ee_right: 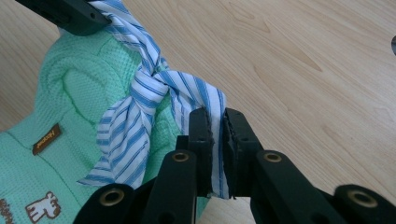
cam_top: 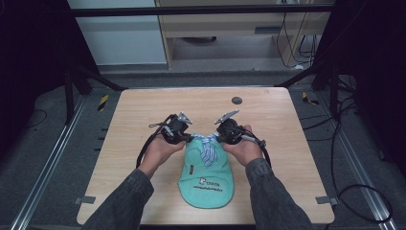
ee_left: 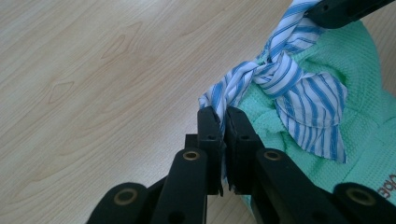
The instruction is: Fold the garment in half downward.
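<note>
The left gripper (ee_left: 223,122) is clamped on one end of the striped band (ee_left: 299,91), and the right gripper (ee_right: 217,122) pinches the other end, presumably to tension the knot. The green cap (cam_top: 206,179) lies on the table (cam_top: 143,110) between both hands.

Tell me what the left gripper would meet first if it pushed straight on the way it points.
The left gripper, shut on one end of the striped cloth, would likely run first into the cloth's knot, then the right gripper holding the other end. Depth is uncertain.
</note>
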Motion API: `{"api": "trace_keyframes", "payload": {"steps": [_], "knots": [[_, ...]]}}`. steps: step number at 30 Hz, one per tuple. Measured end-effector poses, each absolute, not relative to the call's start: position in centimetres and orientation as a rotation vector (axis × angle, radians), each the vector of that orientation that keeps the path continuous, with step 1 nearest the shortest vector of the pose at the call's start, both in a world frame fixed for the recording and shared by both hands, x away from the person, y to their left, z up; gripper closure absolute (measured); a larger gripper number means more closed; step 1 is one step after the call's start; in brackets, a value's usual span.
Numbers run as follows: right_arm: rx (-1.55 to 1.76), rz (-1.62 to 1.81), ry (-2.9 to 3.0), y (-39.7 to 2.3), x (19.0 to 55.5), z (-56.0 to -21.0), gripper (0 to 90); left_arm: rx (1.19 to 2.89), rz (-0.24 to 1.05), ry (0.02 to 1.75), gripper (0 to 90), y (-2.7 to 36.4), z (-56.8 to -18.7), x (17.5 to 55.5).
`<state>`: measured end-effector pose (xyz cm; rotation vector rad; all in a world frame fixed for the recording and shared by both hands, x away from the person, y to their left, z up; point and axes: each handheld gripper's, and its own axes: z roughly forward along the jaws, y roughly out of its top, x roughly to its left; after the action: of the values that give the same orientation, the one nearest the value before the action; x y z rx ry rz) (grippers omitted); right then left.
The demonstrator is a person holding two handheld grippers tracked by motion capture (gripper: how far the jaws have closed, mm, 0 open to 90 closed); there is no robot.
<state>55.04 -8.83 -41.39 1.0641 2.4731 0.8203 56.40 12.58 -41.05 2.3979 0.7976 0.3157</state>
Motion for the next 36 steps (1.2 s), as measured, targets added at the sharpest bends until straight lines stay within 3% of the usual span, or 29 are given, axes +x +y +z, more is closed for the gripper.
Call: {"api": "trace_keyframes", "payload": {"steps": [36], "knots": [[0.966,0.778,2.505,-8.4,55.2,-39.4,82.4,2.441,0.34,0.703,85.6,12.9,-39.0,56.4]]}}
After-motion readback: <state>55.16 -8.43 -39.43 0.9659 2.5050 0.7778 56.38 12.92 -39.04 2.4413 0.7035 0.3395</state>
